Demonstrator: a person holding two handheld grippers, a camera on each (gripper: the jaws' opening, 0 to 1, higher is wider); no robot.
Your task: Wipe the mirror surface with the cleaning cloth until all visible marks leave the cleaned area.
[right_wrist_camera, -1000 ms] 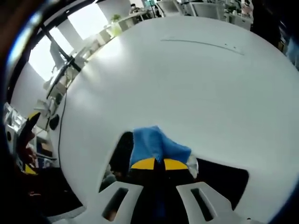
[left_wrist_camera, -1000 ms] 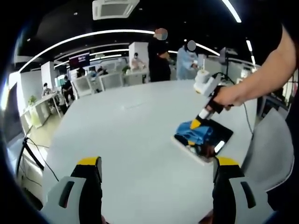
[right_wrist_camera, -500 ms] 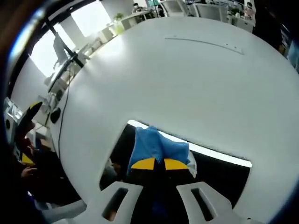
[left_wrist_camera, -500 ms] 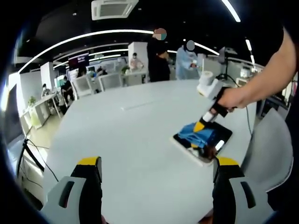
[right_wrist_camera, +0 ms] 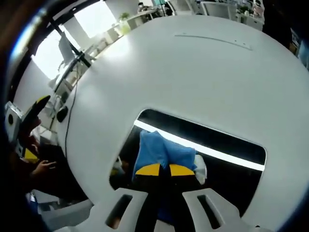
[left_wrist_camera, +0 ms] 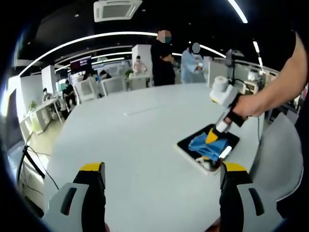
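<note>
Left gripper [left_wrist_camera: 159, 191] is sitting idle at the near table edge, jaws spread wide, gripping nothing. In the right gripper view, the right gripper [right_wrist_camera: 160, 170] is pinching the blue cleaning cloth [right_wrist_camera: 157, 150] with its yellow tips nearly together, and pressing it down onto the mirror [right_wrist_camera: 231, 145], which is lying flat on the white table [right_wrist_camera: 203, 82]. The mirror is reading dark, with a bright strip of ceiling light reflecting across it just past the cloth. From the left gripper view the same setup is showing off to the right: right gripper [left_wrist_camera: 212, 137] coming down at an angle in the person's hand [left_wrist_camera: 248, 105], cloth [left_wrist_camera: 205, 145] bunching over the middle of the mirror [left_wrist_camera: 190, 141], table [left_wrist_camera: 130, 145] spreading around it. Judging progress: wiping is mid-stroke, with the cloth covering the near-centre part of the glass. The far band of the mirror and the side toward the right of the right gripper view are looking uniformly dark, with no smear I can make out, but resolution is too low to call them clean. What's under and behind the cloth is hidden, so I'd treat that patch and the corners as still to do. Mirror and cloth are both sitting inside the workspace. Farther back, people are standing at the table's far edge, with desks and chairs beyond them.
</note>
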